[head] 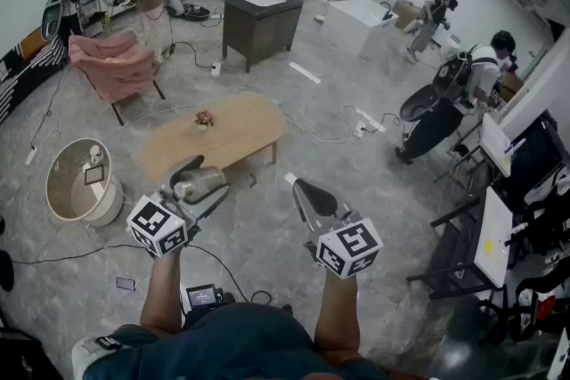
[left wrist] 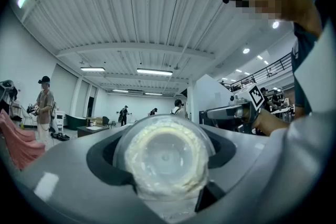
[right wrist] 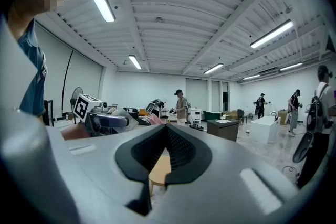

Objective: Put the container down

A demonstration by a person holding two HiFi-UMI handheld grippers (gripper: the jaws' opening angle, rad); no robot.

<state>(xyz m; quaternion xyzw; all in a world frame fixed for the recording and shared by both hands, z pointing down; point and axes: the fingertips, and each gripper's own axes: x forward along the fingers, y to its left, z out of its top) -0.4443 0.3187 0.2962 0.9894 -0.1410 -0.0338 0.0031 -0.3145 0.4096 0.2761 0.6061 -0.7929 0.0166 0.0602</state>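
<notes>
Large white hall under a ribbed ceiling [left wrist: 157,2] with strip lights. Grey mottled floor [head: 267,236], crossed by loose cables. On that floor, an oval wooden table [head: 233,133] carrying a small flower pot [head: 204,118]. Beyond it, a dark wooden cabinet [head: 258,24] and a white block [head: 356,22]. Off to the left, a pink armchair [head: 111,65] and a round beige tub [head: 82,182]. Several people standing or bending around the edges of the room, well apart from the table.

Left gripper [head: 200,182]: jaws roughly half apart and clamped on the container [left wrist: 165,157], with the pads against its sides and nothing else touched. Raised in the air above the floor, just short of the table's near edge in the head view, resting on no surface.

Right gripper [head: 300,190]: jaws brought together at the tips, with nothing between them and touching nothing. Held beside the left one, apart from it.

Container: small, round, of clear plastic, lying on its side in the grip with one round end turned toward the left gripper's camera. Cloudy whitish ring around that end, with a clearer centre. Glossy highlight along the wall in the head view. Contents impossible to make out.
</notes>
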